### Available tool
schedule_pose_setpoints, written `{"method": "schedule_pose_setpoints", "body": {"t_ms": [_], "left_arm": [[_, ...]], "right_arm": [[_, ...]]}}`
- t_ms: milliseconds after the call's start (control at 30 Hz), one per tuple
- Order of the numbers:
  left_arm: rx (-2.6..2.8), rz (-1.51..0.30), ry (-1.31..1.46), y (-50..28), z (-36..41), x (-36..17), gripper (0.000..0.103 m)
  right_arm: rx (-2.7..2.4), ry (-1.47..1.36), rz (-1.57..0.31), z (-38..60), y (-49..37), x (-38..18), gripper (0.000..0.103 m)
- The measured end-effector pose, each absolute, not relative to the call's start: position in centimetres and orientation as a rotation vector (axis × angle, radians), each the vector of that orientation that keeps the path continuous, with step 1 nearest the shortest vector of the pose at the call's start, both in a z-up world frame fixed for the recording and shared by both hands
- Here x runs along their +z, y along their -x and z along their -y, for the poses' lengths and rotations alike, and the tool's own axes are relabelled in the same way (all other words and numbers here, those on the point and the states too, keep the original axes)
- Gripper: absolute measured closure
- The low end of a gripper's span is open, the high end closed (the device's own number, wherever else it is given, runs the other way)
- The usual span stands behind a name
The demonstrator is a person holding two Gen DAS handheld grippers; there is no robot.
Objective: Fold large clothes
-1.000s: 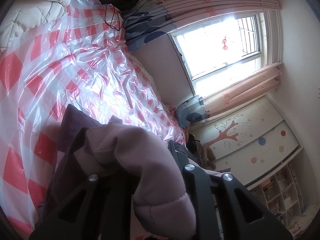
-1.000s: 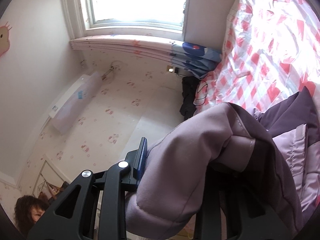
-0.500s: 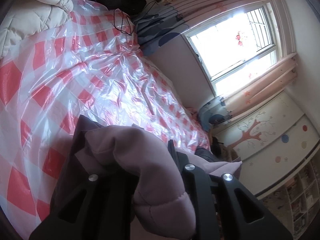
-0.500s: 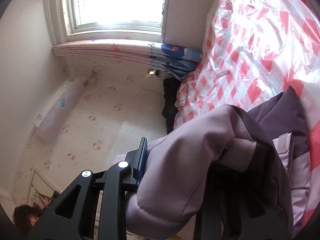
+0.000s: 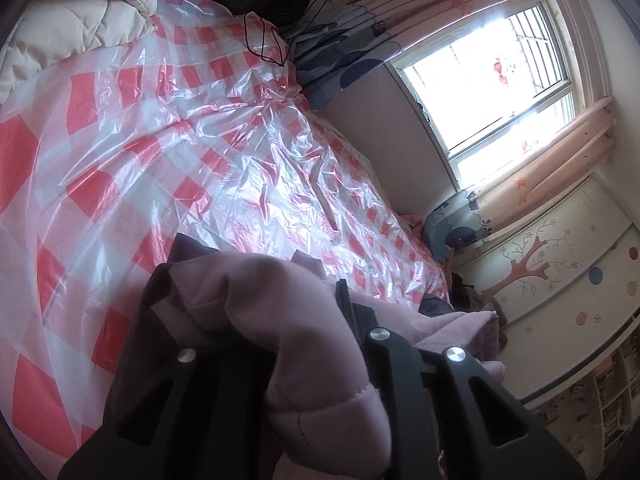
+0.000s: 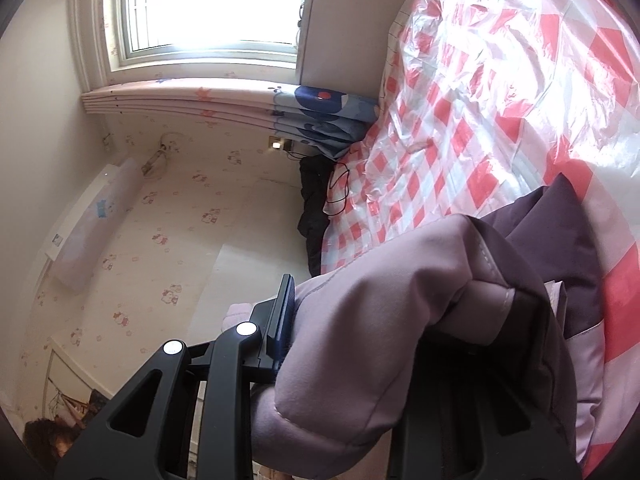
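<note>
A: so where's the jacket (image 5: 280, 320) right now?

B: bunched up in both grippers. The left gripper (image 5: 260, 312) has its jaws clenched on a thick fold of the lilac padding, and the right gripper (image 6: 400, 320) is clamped on another fold, dark purple lining showing beside it.

A: is it on the bed?

B: just above or touching it, can't tell. The bed (image 5: 120, 152) has a red-and-white checked plastic sheet (image 6: 500, 80) over it, with a cream quilt (image 5: 72, 28) at the far corner and a window (image 6: 212, 4) beyond.
</note>
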State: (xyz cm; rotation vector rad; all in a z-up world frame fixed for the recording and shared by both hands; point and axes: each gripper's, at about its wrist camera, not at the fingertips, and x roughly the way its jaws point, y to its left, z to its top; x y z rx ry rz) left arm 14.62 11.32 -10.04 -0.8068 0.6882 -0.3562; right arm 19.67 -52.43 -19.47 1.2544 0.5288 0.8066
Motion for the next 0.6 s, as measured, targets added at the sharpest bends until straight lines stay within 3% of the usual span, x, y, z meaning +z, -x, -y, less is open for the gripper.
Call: {"method": "schedule_pose_setpoints", "body": {"t_ms": [600], "left_arm": [[-0.299,-0.736,0.740,-16.5,-10.4,-12.5,0.087]], "right_arm": [[0.750,-1.255,-0.590,52.1,-21.4,-22.1,0.075]]}}
